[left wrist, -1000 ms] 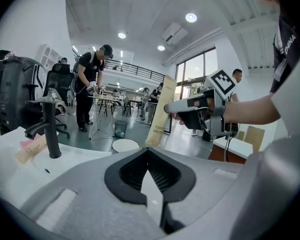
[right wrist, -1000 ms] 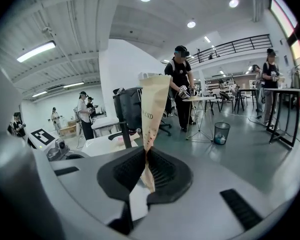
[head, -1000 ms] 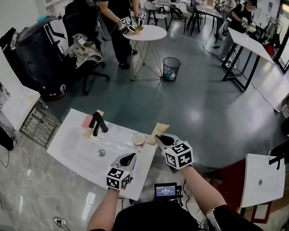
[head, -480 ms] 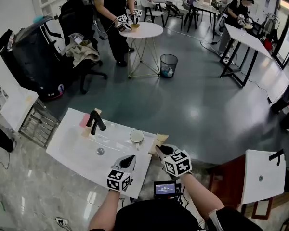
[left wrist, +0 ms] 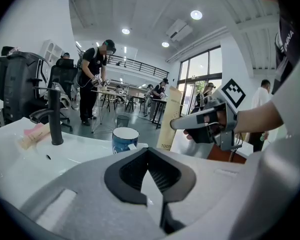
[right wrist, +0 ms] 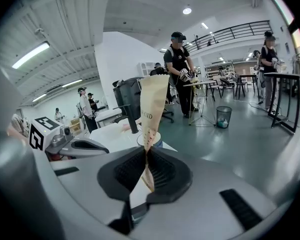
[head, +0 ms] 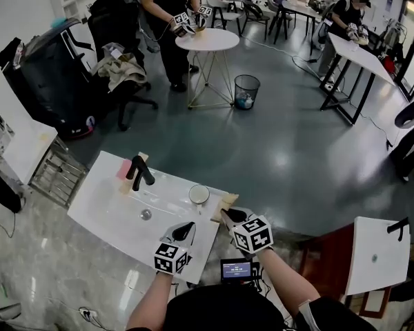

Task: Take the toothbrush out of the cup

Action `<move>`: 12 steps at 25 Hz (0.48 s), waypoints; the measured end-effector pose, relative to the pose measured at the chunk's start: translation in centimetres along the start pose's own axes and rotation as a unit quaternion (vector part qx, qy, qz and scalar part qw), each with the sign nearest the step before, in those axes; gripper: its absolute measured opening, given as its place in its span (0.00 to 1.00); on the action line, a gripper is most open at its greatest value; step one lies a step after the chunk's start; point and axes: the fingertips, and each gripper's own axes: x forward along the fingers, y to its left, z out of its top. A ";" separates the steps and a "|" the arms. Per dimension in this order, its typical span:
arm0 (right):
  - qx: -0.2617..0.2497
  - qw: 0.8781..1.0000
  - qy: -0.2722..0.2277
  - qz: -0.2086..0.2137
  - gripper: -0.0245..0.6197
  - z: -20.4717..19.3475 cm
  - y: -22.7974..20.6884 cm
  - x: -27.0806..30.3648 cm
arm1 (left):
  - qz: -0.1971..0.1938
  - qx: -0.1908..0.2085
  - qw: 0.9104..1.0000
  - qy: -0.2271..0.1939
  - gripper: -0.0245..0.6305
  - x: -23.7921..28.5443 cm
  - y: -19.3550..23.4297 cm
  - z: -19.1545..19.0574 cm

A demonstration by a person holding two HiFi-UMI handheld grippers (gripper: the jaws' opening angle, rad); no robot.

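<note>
Black faucet [head: 139, 173] on the white counter [head: 100, 209], then my left claw [head: 185, 226] pressed together on nothing, the cup [head: 199, 194] just past it, my right claw [head: 225, 214] pinching the tan-sleeved toothbrush [right wrist: 153, 101], outside the cup, just right of it.

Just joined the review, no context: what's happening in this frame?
A person works at a white sink counter with a handheld gripper in each hand. The right gripper is shut on the tan toothbrush pack, holding it upright beside the cup, not in it. The left gripper is shut and empty, over the counter's front edge.
</note>
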 end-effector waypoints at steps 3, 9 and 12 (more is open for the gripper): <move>-0.005 1.000 0.001 0.004 0.08 0.2 0.3 0.2 | 0.001 0.000 1.000 -0.001 0.05 0.1 0.1 0.1; -0.009 1.000 0.002 0.007 0.08 0.4 0.4 0.6 | -0.002 0.003 1.000 0.000 0.05 0.5 0.0 0.2; -0.011 1.000 0.002 0.007 0.08 0.4 0.5 0.6 | -0.002 0.006 1.000 0.000 0.05 0.6 0.0 0.3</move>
